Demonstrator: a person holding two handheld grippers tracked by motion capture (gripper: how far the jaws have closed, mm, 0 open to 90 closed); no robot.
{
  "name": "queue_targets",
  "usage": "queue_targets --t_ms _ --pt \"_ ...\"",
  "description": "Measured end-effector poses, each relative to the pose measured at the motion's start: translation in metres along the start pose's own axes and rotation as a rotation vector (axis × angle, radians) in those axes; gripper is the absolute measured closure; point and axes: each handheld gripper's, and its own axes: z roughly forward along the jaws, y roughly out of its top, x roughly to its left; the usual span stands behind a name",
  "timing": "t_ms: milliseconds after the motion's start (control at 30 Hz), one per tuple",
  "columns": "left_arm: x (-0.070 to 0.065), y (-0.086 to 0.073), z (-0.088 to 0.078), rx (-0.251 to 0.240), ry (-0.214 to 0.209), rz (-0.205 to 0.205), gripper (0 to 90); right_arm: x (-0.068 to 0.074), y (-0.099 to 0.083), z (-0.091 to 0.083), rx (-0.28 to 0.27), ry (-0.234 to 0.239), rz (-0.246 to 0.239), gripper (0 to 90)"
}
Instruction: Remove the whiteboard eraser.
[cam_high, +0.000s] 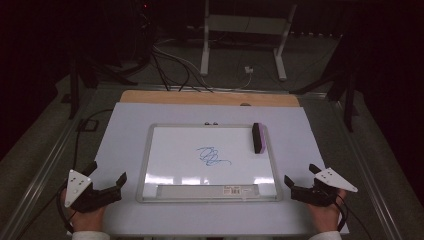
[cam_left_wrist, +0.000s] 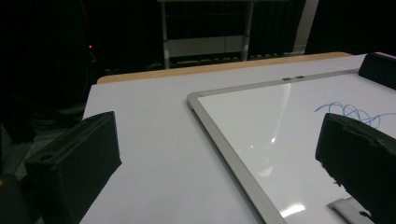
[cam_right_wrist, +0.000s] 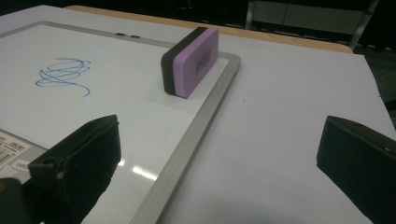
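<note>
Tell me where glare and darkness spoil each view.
High view: glare streaks along the whiteboard's near edge, background nearly black. Left gripper view: bright reflections on the board, left tongs dark and soft. Right gripper view: eraser sharp, right tongs blurred.

High view looks down from above; 2 low gripper views face forward, sharing the whiteboard (cam_high: 210, 160) scribble (cam_right_wrist: 63, 74)

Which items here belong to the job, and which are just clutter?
In the job:
- whiteboard
- blue scribble
- purple eraser, standing on edge at the board's far right corner
- left gripper and right gripper, both open, empty

Lying about:
- barcode label on the board's tray
- metal stand and floor cables behind the table
</note>
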Motion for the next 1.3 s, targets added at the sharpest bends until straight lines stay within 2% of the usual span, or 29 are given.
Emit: queue_targets --t_ms 133,300,433,600,733,867,1067,1300 --pt "0.0 -0.002 0.0 0.003 0.007 0.001 0.7 -0.001 -0.001 -0.001 -0.015 0.003 0.002 0.3" --pt "0.0 -0.001 0.0 0.026 0.027 -0.027 0.7 0.0 0.0 -0.002 -0.021 0.001 0.0 0.3" --pt "-0.001 0.0 0.0 0.027 0.034 -0.026 0.7 0.001 0.001 -0.002 -0.021 0.006 0.01 0.3" --pt "0.0 -0.001 0.0 0.047 0.043 -0.033 0.7 0.006 0.01 -0.005 -0.036 0.019 0.014 0.2" --pt "-0.001 -0.003 0.0 0.074 0.044 -0.013 0.7 0.007 0.016 -0.006 -0.047 0.027 0.015 0.3" --pt "0.0 -0.003 -0.002 0.063 0.044 -0.015 0.7 0.008 0.028 -0.007 -0.058 0.026 0.005 0.3" --pt "0.002 -0.003 -0.004 0.05 0.056 -0.031 0.7 0.005 0.041 -0.003 -0.054 0.035 0.044 0.3" --pt "0.003 -0.004 -0.005 0.043 0.067 -0.039 0.7 0.007 0.052 0.001 -0.052 0.039 0.03 0.3"
